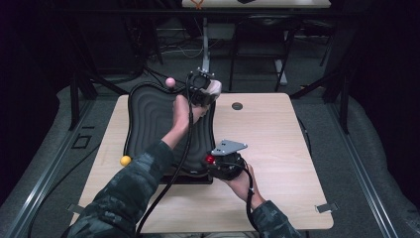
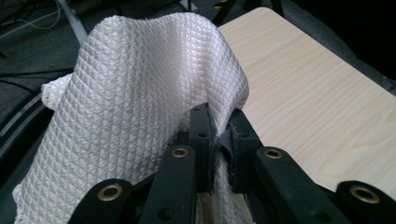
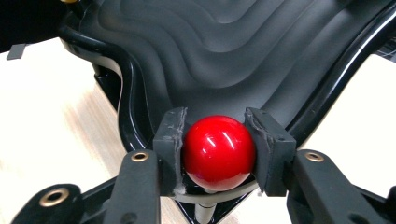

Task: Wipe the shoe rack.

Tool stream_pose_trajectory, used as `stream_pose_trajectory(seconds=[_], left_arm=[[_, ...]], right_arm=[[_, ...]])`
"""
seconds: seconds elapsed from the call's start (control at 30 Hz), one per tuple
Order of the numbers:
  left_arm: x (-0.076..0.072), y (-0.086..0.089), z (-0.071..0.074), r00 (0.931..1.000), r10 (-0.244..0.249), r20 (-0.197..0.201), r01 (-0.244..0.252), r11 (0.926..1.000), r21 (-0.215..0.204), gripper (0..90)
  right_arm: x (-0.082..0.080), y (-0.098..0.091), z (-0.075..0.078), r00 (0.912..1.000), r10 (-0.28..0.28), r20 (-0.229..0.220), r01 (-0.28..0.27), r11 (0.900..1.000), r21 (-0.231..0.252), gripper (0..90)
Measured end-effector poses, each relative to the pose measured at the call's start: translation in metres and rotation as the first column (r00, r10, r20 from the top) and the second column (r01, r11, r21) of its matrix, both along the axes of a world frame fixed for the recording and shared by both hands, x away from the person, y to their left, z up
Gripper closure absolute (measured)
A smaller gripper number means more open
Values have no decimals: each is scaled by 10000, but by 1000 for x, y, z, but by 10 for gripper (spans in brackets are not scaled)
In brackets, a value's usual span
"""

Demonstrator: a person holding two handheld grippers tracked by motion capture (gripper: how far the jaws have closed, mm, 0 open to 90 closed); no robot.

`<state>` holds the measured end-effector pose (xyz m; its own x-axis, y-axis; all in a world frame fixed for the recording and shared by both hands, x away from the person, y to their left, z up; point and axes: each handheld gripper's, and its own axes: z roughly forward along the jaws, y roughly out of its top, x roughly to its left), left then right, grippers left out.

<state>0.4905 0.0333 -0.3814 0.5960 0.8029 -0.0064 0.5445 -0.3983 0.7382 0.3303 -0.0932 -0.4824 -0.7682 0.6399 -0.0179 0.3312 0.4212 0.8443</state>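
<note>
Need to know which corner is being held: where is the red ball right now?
The red ball sits between the right gripper's jaws at the black tray's near right corner, as the high view shows it, mounted on a short post.

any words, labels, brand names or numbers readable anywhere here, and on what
None: no readable text in any view.
Black ridged tray: plain, no label.
White quilted cloth held in the left gripper: woven pattern, no tag seen.
Red ball knob between the pads of the right gripper: glossy, unmarked.
Wooden table: bare grain; its small dark round inset is too small to tell whether it carries print.
</note>
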Motion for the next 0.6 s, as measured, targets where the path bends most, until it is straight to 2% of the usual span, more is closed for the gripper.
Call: stream_pose_trajectory(seconds=[0.2,0.6], left_arm=[[-12,6,-8,9997,-87,-220,81,9995,-299,827],[-41,15,-24,9986,-342,-392,325,9985,-435,822]], right_arm=[[-1,-1,1,10000,4,1,-4,10000,30,592],[-1,-2,0,10000,-43,-53,43,10000,-7,595]])
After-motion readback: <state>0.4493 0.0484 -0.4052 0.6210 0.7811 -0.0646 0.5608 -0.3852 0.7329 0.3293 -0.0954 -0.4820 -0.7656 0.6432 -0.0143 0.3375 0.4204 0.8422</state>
